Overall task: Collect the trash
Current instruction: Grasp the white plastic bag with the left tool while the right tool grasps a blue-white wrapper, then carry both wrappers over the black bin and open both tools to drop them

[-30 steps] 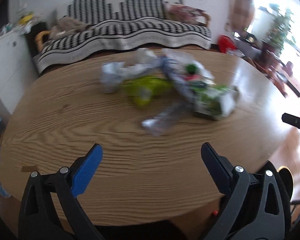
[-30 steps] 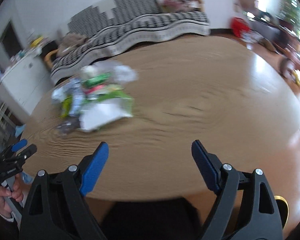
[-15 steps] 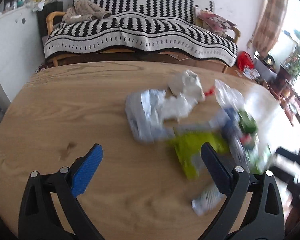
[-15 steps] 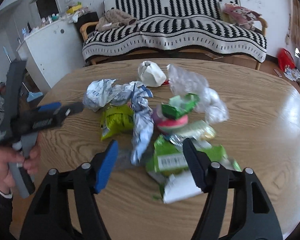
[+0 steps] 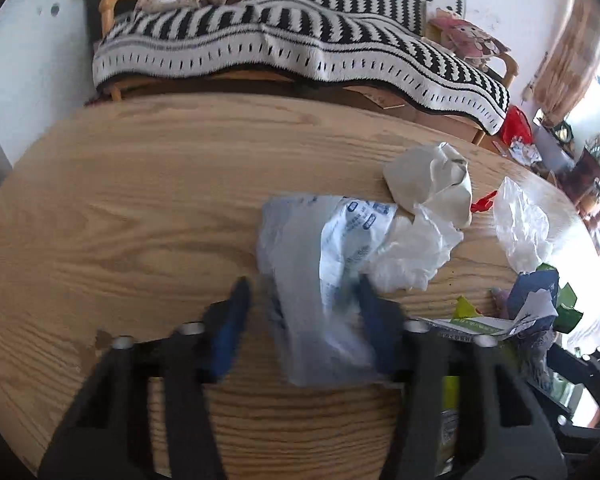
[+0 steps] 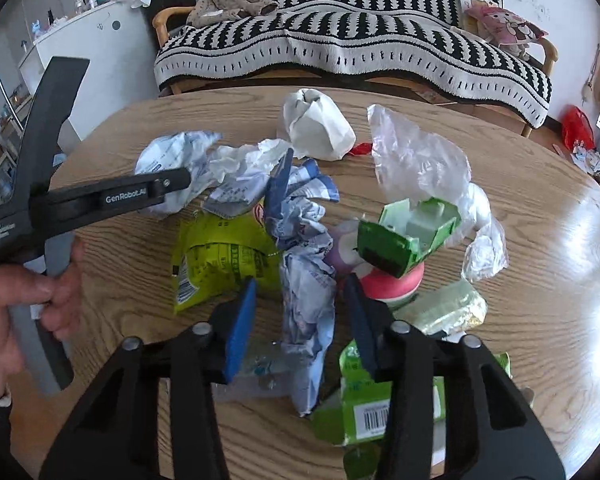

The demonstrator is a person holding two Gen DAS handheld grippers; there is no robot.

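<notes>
We hold both grippers tilted down over the round wooden table, where the trash lies in a loose heap. Our left hand grasps the grey handle of its tool at the left edge of the right wrist view, and the black body reaches toward the heap. The left gripper has its jaws closing around a grey-white printed plastic bag; the bag is between the blue pads, the right pad seems to be against it, but a narrow gap remains on the left side, and the picture is blurred there, so we do not see a firm pinch. The right gripper is also closing, and a crumpled blue-and-white wrapper stands between its pads; small gaps show on both sides, so the pads are not pressing on it. Just beside this wrapper lie a yellow-green snack bag on the left and a torn green carton on the right. Farther back there are a white crumpled paper bag and a clear plastic bag. Behind the table stands a sofa with a black-and-white striped cover.
</notes>
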